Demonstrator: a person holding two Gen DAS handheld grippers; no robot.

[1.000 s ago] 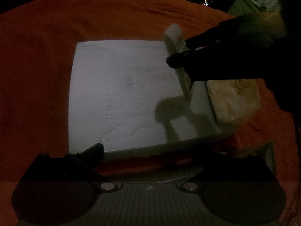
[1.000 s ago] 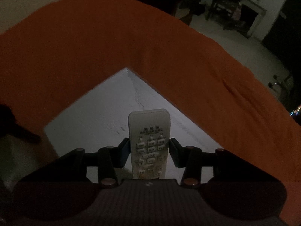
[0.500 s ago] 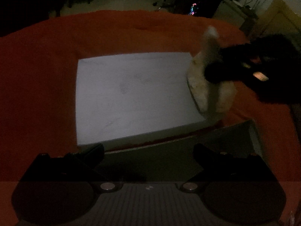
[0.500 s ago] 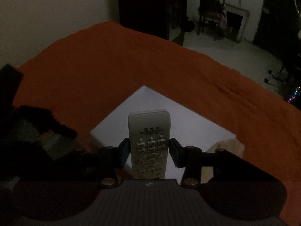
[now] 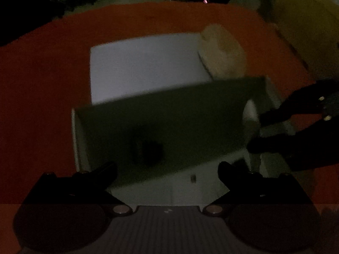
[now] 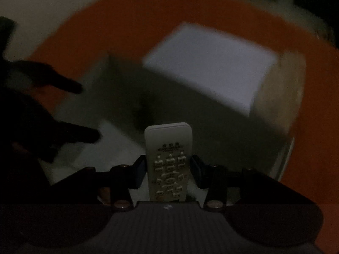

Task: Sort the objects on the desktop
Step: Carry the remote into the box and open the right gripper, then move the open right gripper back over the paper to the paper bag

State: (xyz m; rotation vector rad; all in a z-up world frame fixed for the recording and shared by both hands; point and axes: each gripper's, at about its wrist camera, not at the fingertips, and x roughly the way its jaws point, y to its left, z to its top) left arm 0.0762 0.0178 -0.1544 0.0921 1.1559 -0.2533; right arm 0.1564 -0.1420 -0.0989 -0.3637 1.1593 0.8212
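My right gripper is shut on a white remote control, held buttons up over the open white box. The same gripper shows dark in the left wrist view with the remote's white end between its fingers, at the box's right wall. My left gripper is open and empty at the box's near edge. The left gripper's dark fingers show at the left of the right wrist view. The box's inside is in deep shadow.
A white rectangular lid or board lies on the orange cloth beyond the box. A tan crumpled object sits at its right end. A dark small shape lies inside the box. The scene is dim and blurred.
Both grippers have pulled back from the white board toward the open box. The right gripper has carried the remote from beside the tan object down to the box's right wall.
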